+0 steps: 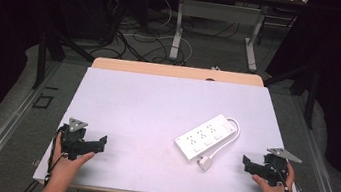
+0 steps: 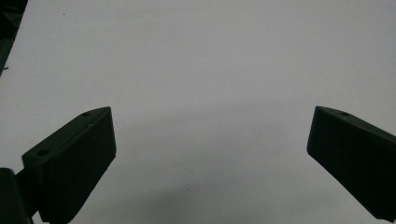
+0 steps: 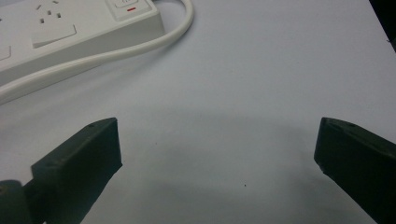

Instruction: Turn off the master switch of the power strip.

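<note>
A white power strip (image 1: 206, 136) lies at an angle on the right half of the white table top (image 1: 147, 103), its cord (image 1: 230, 134) looping round to a white plug (image 1: 205, 162) at its near end. My left gripper (image 1: 99, 145) rests near the front left edge, open, with bare table between its jaws (image 2: 210, 140). At the front right my right gripper (image 1: 246, 163) is open too, just right of the plug. In the right gripper view the strip (image 3: 70, 32) and its cord (image 3: 107, 56) lie beyond the left jaw, apart from it.
The white top sits on a wooden table whose far edge (image 1: 177, 71) shows beyond it. Cables (image 1: 136, 35) and the legs of another desk (image 1: 177, 31) are on the floor behind. Metal rails run along both sides of the table.
</note>
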{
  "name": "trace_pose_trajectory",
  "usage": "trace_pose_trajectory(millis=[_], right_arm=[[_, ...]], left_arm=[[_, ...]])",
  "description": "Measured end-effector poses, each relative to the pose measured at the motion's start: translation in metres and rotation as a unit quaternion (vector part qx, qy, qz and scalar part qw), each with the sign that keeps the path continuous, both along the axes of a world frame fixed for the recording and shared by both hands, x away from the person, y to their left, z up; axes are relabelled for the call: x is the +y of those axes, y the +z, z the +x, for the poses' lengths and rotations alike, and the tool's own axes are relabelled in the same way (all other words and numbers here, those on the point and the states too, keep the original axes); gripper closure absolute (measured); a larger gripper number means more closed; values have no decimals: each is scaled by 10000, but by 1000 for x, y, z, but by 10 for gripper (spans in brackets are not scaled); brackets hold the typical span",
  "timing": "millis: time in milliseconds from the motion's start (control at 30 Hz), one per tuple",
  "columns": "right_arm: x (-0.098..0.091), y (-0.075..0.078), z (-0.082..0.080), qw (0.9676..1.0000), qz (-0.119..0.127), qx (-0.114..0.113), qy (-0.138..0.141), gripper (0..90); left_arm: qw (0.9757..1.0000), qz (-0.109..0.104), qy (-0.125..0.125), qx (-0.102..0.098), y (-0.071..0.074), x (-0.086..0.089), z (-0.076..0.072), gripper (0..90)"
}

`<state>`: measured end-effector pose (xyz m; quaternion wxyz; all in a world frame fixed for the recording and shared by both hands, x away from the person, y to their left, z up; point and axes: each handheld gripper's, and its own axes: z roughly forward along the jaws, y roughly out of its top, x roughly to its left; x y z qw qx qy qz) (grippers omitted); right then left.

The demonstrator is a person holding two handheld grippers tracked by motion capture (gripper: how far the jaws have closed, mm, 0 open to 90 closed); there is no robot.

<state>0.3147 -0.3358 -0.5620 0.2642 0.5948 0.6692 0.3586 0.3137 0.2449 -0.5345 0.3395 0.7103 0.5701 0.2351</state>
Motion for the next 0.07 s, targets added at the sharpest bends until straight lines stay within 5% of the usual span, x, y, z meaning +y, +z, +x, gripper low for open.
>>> trace_pose_trajectory(millis=[67], right_arm=[[0,0,0,10000,-25,-20,13,3]], left_arm=[[10000,23,-16,17,0,1,0,12]])
